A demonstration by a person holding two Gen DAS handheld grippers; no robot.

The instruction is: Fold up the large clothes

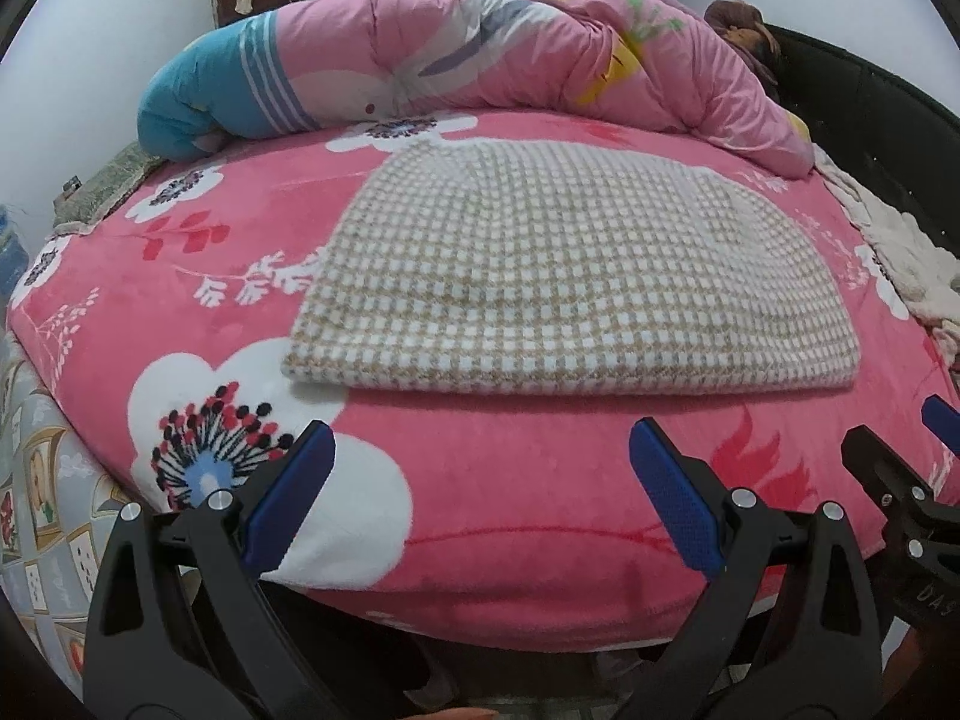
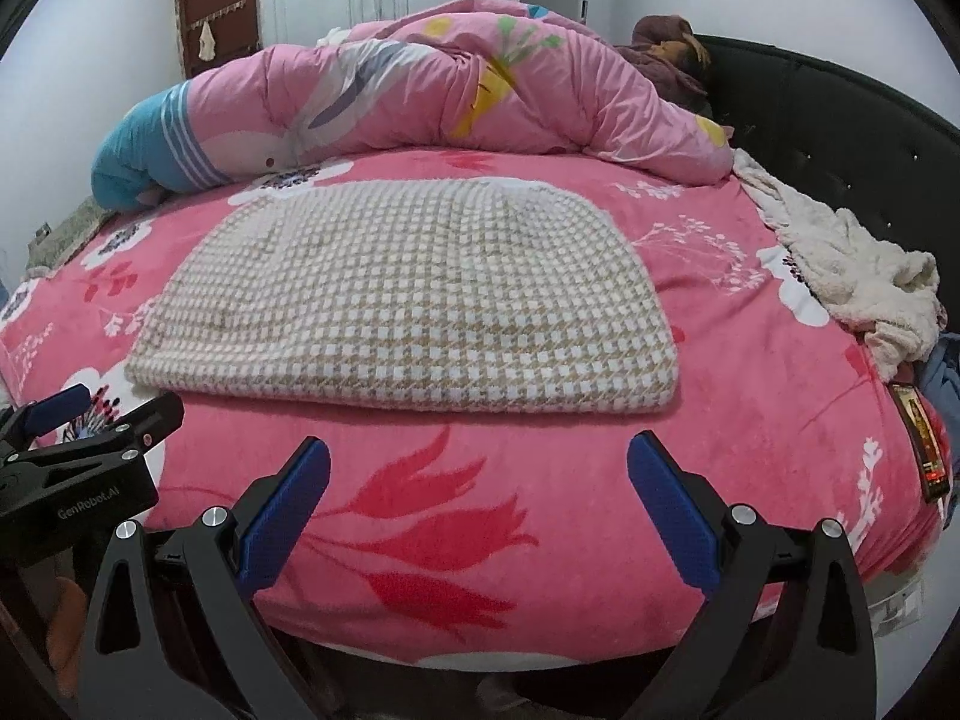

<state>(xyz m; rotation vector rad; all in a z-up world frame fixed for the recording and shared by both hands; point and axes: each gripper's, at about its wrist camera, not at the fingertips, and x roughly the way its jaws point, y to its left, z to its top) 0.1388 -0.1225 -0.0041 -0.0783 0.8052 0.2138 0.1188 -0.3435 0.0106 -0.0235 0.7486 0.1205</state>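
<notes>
The checked garment point(image 1: 564, 276), beige and white, lies flat in a tidy rectangle on the pink flowered bed cover point(image 1: 528, 516), its folded near edge facing both tools. The left gripper point(image 1: 480, 462) and the right gripper point(image 2: 479, 468) hover just short of that near edge, side by side, each with its jaws spread wide and holding nothing. The garment looks already doubled, so the main risk I see is a shallow bite: a jaw closing on the near edge could catch only the top layer and peel the stack open, or pinch the plush cover below and drag it along. If the two tools take uneven holds, the next fold would come out skewed. Beyond the garment's far edge the bunched pink quilt point(image 2: 420, 90) crowds the space, and a fold thrown that way could ride up on it. To the garment's right the loose cream fleece point(image 2: 858, 276) might snag a wide sweep.
</notes>
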